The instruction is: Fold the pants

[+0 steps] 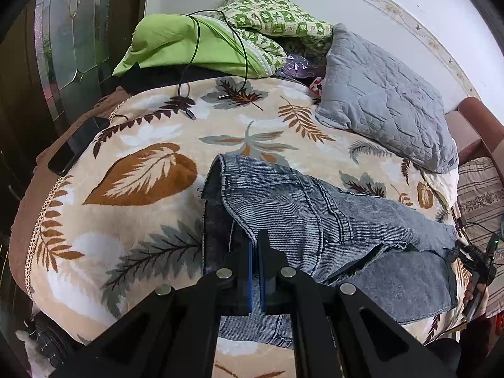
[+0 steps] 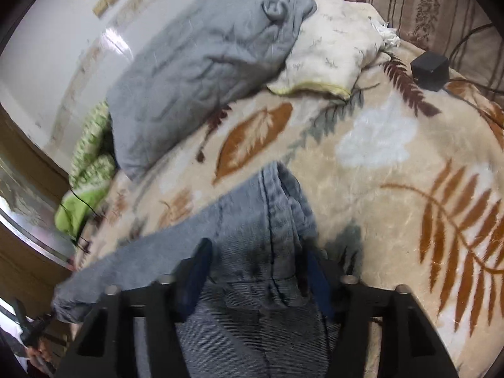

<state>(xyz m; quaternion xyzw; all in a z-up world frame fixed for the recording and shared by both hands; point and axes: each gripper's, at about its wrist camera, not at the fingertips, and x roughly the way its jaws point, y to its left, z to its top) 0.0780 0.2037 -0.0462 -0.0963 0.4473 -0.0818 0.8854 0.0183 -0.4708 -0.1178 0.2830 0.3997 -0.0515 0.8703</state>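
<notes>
Left gripper (image 1: 254,245) pinches the blue jeans' (image 1: 315,217) waistband edge on a leaf-print blanket (image 1: 141,189); right gripper (image 2: 256,267) (fingers spread wide) straddles the denim.

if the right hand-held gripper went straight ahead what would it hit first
Most likely the faded blue-grey denim pants, already lying between the open right hand-held gripper jaws; beyond lies the leaf-patterned beige blanket.

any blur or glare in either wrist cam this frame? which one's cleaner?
Left wrist: sharp; stitching on the jeans and the blanket print read clearly, only fisheye bending at the edges. Right wrist: motion-blurred throughout, jeans and left gripper smeared, plus a glare patch on the wall. Left is cleaner.
</notes>
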